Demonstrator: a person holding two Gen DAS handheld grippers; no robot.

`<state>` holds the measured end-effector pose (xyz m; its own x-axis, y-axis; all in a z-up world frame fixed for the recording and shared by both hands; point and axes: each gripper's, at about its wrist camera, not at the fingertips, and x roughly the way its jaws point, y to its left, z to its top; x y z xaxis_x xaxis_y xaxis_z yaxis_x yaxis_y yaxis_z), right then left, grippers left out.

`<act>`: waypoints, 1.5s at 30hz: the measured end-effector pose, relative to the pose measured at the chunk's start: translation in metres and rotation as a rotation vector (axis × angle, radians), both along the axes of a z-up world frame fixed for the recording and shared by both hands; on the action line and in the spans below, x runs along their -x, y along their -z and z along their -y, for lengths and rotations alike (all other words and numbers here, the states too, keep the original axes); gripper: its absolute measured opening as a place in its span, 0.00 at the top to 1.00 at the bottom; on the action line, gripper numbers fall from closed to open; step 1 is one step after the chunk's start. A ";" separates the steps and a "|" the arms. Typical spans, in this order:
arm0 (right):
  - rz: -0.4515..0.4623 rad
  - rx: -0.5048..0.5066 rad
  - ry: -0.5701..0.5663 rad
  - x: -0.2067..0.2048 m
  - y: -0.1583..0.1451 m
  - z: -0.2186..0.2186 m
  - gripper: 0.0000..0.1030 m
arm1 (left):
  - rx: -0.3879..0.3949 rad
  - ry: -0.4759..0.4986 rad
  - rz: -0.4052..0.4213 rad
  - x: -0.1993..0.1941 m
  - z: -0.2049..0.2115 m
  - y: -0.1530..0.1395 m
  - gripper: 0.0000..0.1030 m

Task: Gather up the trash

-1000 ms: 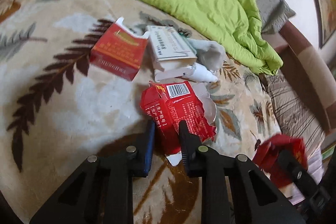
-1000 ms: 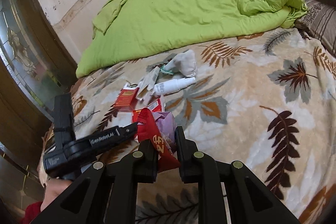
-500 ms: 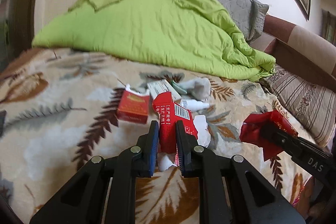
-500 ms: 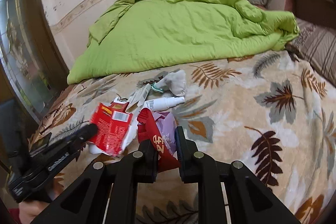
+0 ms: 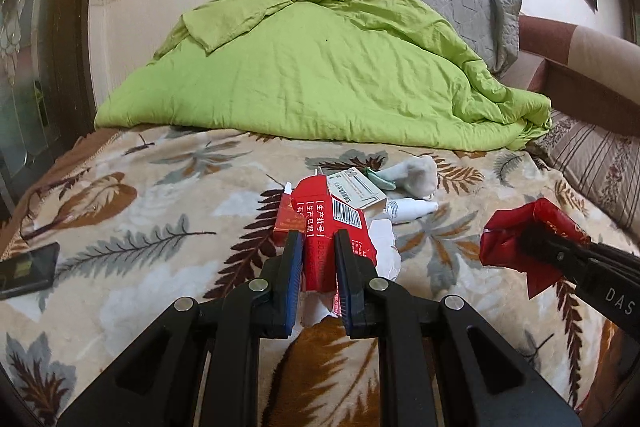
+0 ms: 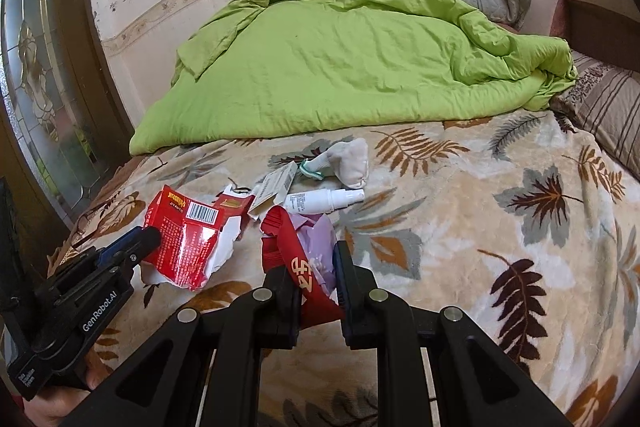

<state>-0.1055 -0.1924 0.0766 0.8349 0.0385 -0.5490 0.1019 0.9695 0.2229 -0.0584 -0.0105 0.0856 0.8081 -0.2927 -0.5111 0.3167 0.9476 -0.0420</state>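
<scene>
My left gripper [image 5: 317,247] is shut on a torn red snack packet [image 5: 325,227] with a barcode, lifted off the leaf-patterned blanket [image 5: 168,211]; the same packet [image 6: 188,243] hangs at the left of the right wrist view. My right gripper [image 6: 316,267] is shut on a crumpled red wrapper [image 6: 294,259] with pale purple plastic inside, which shows as a red wad [image 5: 520,243] at the right of the left wrist view. On the blanket behind lie a small red box [image 6: 234,205], a white carton [image 5: 354,189], a white spray bottle [image 6: 324,201] and a grey sock [image 6: 354,163].
A green quilt [image 5: 312,75] is heaped across the far half of the bed, with a grey pillow [image 5: 448,3] behind it and a striped pillow [image 5: 596,167] at the right. A dark phone [image 5: 28,269] lies on the blanket at the left edge. A wooden-framed glass door [image 6: 40,83] stands left.
My left gripper closed on the red packet, lifted it off the blanket and tilted up, so the wall now shows. The right gripper kept its wrapper and barely moved.
</scene>
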 end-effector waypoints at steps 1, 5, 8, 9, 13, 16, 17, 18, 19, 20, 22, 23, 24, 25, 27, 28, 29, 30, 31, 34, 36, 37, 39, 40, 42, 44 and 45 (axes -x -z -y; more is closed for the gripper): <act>0.000 0.002 -0.002 0.000 0.000 -0.001 0.84 | -0.005 -0.002 0.005 0.000 0.000 0.000 0.85; 0.003 0.002 -0.007 -0.001 0.000 -0.003 0.84 | -0.026 -0.002 0.021 0.002 0.003 0.000 0.85; 0.000 -0.004 -0.005 -0.003 0.001 -0.002 0.84 | -0.042 0.000 0.027 0.002 0.006 0.000 0.85; -0.001 -0.008 -0.005 -0.003 0.001 -0.001 0.84 | -0.043 0.002 0.026 0.002 0.007 0.001 0.85; -0.002 -0.014 -0.006 -0.003 0.001 0.000 0.84 | -0.055 0.013 0.024 0.003 0.012 0.003 0.85; 0.005 -0.017 -0.007 -0.002 0.000 0.001 0.84 | -0.066 0.022 0.023 0.004 0.015 0.005 0.85; 0.006 -0.020 -0.008 -0.002 0.000 0.001 0.84 | -0.067 0.023 0.022 0.004 0.015 0.005 0.85; 0.005 -0.021 -0.006 -0.002 0.000 0.001 0.84 | -0.069 0.025 0.021 0.004 0.016 0.005 0.85; 0.005 -0.023 -0.005 -0.001 0.000 0.002 0.84 | -0.072 0.026 0.021 0.004 0.016 0.006 0.85; 0.006 -0.026 -0.005 -0.001 -0.001 0.002 0.84 | -0.074 0.026 0.022 0.005 0.017 0.006 0.85; 0.007 -0.033 -0.003 -0.001 -0.001 0.003 0.84 | -0.075 0.027 0.021 0.005 0.017 0.007 0.85; 0.007 -0.034 -0.003 0.000 -0.001 0.003 0.84 | -0.075 0.027 0.021 0.004 0.017 0.007 0.85; 0.007 -0.034 -0.003 -0.001 -0.001 0.003 0.84 | -0.075 0.027 0.021 0.004 0.017 0.007 0.85; 0.010 -0.037 -0.003 -0.001 -0.001 0.004 0.84 | -0.076 0.027 0.021 0.005 0.018 0.007 0.85; 0.010 -0.037 -0.004 -0.001 -0.001 0.004 0.84 | -0.077 0.029 0.021 0.005 0.018 0.007 0.85; 0.010 -0.036 -0.004 -0.001 -0.001 0.004 0.84 | -0.077 0.029 0.021 0.005 0.017 0.007 0.85; 0.011 -0.036 -0.003 0.000 -0.002 0.004 0.84 | -0.077 0.028 0.021 0.005 0.017 0.007 0.85; 0.010 -0.037 -0.004 -0.001 -0.001 0.004 0.84 | -0.077 0.029 0.022 0.005 0.018 0.007 0.85; 0.010 -0.036 -0.004 -0.001 -0.001 0.004 0.84 | -0.078 0.030 0.022 0.005 0.018 0.007 0.85; 0.009 -0.036 -0.004 0.000 -0.001 0.004 0.84 | -0.078 0.031 0.023 0.005 0.018 0.008 0.85; 0.010 -0.037 -0.005 0.000 -0.001 0.004 0.84 | -0.079 0.031 0.023 0.005 0.019 0.008 0.85; 0.010 -0.036 -0.005 0.000 -0.001 0.004 0.84 | -0.079 0.033 0.024 0.006 0.019 0.008 0.85; 0.010 -0.036 -0.005 0.000 -0.001 0.005 0.84 | -0.083 0.037 0.025 0.006 0.021 0.008 0.85; 0.010 -0.036 -0.004 0.000 -0.001 0.005 0.84 | -0.084 0.037 0.026 0.006 0.022 0.009 0.85; 0.010 -0.038 -0.005 0.000 -0.001 0.005 0.84 | -0.081 0.038 0.024 0.007 0.022 0.009 0.85; 0.009 -0.037 -0.004 0.000 -0.002 0.005 0.84 | -0.081 0.037 0.025 0.007 0.022 0.008 0.85; 0.009 -0.038 -0.004 0.000 -0.002 0.005 0.84 | -0.080 0.038 0.023 0.007 0.023 0.009 0.85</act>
<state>-0.1059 -0.1978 0.0785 0.8399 0.0624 -0.5392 0.0958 0.9607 0.2604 -0.0653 -0.0331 0.0767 0.8091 -0.2827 -0.5152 0.3529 0.9347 0.0413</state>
